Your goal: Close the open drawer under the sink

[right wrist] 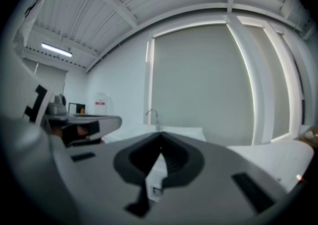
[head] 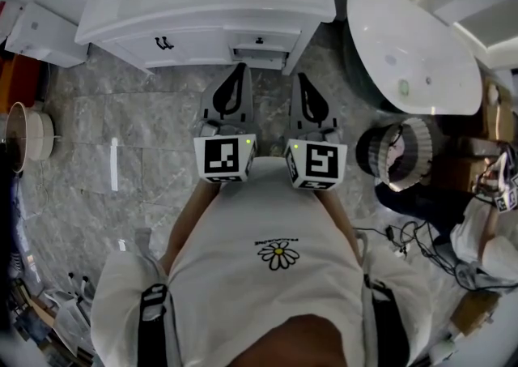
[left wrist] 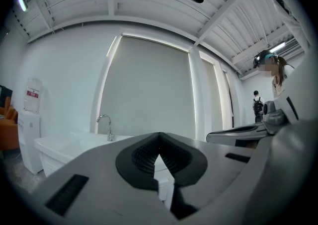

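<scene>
A white vanity with a sink (head: 202, 1) stands ahead of me on the grey stone floor. Its lower right drawer (head: 259, 55) is pulled out a little below a knobbed drawer front. My left gripper (head: 240, 70) and right gripper (head: 301, 79) are held side by side, pointing level at that drawer and short of it. In the left gripper view the left gripper (left wrist: 159, 142) is shut with nothing in it, the faucet (left wrist: 105, 122) beyond. The right gripper (right wrist: 160, 144) in its own view also has its pads meeting, empty.
A white bathtub (head: 421, 41) sits to the right of the vanity. A round basket (head: 396, 155) and cables (head: 421, 244) lie at the right. A white box (head: 44, 33) and a bowl (head: 28, 134) are at the left. A person (left wrist: 257, 105) stands far off.
</scene>
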Available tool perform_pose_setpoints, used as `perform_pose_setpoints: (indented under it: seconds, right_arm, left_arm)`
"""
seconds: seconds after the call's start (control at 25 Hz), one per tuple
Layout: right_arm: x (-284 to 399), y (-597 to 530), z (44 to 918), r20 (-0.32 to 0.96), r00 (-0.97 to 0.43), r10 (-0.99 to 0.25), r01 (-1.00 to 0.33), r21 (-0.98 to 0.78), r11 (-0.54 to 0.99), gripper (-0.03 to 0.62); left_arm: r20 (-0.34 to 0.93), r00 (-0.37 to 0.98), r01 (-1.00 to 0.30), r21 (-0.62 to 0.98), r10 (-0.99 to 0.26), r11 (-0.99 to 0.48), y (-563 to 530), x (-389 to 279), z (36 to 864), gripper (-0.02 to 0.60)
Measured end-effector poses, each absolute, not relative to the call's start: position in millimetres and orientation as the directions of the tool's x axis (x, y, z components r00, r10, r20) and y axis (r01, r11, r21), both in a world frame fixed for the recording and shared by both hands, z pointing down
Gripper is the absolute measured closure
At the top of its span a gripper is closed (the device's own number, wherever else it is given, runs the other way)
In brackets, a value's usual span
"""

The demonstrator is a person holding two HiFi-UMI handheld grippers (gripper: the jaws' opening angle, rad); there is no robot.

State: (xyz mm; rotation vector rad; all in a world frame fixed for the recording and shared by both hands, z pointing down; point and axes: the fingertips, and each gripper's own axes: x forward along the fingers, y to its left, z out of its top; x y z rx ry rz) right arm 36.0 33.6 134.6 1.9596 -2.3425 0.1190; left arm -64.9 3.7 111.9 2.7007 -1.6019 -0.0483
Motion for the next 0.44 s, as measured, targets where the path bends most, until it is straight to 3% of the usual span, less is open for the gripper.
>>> perform_pose_setpoints:
  seconds: [0.44]
  right_arm:
    - [32.3, 37.7, 135.3, 0.127, -0.174, -0.976, -0.984, 0.006, 0.177, 0.565]
  left_arm:
    - [0.019, 0.475, -0.879, 0.044, -0.880, -0.474, 0.7, -74.3, 124.2, 0.561]
